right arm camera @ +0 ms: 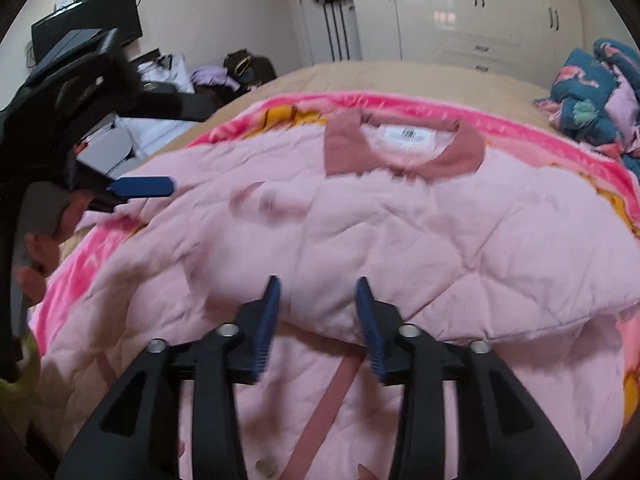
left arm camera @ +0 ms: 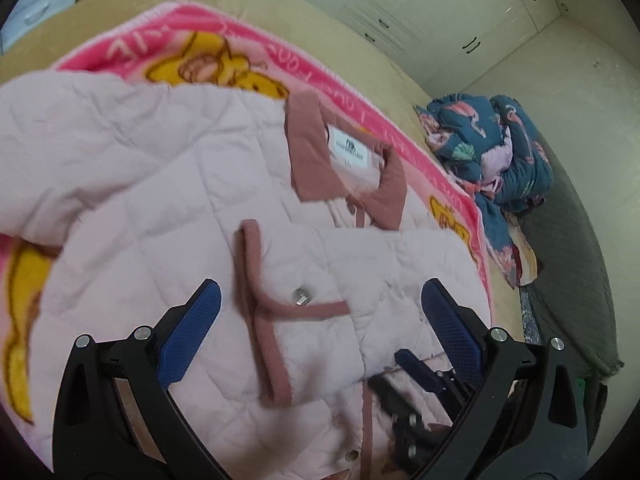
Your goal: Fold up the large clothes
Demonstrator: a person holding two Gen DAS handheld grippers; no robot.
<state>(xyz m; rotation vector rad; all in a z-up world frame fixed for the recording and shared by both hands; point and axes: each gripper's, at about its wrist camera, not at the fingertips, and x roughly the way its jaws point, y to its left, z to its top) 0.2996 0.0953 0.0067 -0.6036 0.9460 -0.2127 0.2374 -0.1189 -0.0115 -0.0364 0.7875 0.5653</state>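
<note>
Left claw [left arm camera: 320, 312] spread wide over pink quilted jacket [left arm camera: 160, 184], nothing pinched. Right claw [right arm camera: 318, 300] parted, empty, above jacket fold. Collar [right arm camera: 404, 152] at 12 o'clock; blanket [right arm camera: 360, 102] beneath.

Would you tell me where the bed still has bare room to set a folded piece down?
Tan bedspread is bare beyond the pink blanket, toward the wardrobes. The jacket covers most of the blanket, and the blue bundle crowds the right corner.
</note>
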